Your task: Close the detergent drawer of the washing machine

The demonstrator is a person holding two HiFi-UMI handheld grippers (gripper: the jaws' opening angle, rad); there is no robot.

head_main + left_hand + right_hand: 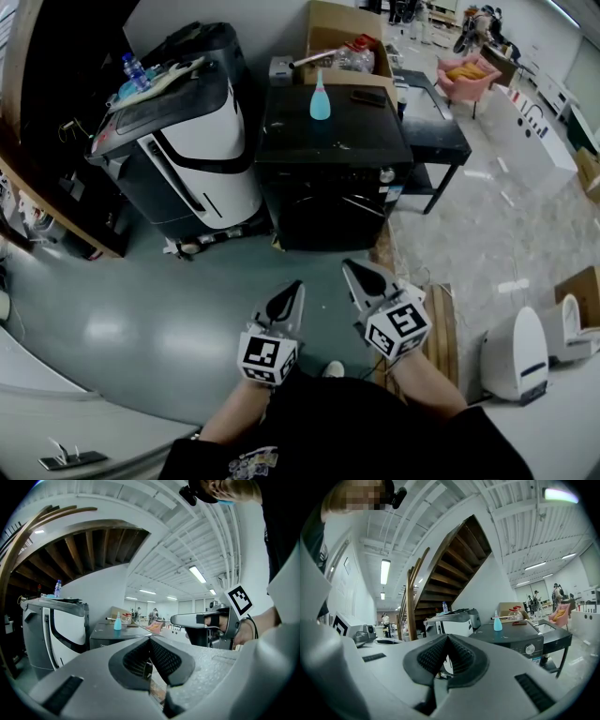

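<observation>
The black washing machine [330, 141] stands a good way ahead of me on the grey floor, with a light blue bottle [320, 97] on its lid. Its control knob [386, 175] shows at the front right, but the detergent drawer is too dark and small to make out. My left gripper [292, 292] and right gripper [357, 272] are held side by side close to my body, well short of the machine, both shut and empty. The left gripper view shows the shut left gripper [150, 641] with the machine [105, 637] far off. From the shut right gripper [447, 639] the machine [513, 641] lies off to the right.
A white and black appliance [192, 155] with a water bottle [133, 67] on it stands left of the washer. Behind are a cardboard box [342, 33] and a black stand [436, 127]. A wooden pallet [441, 328] and white units [517, 356] lie to the right. A staircase [440, 569] rises on the left.
</observation>
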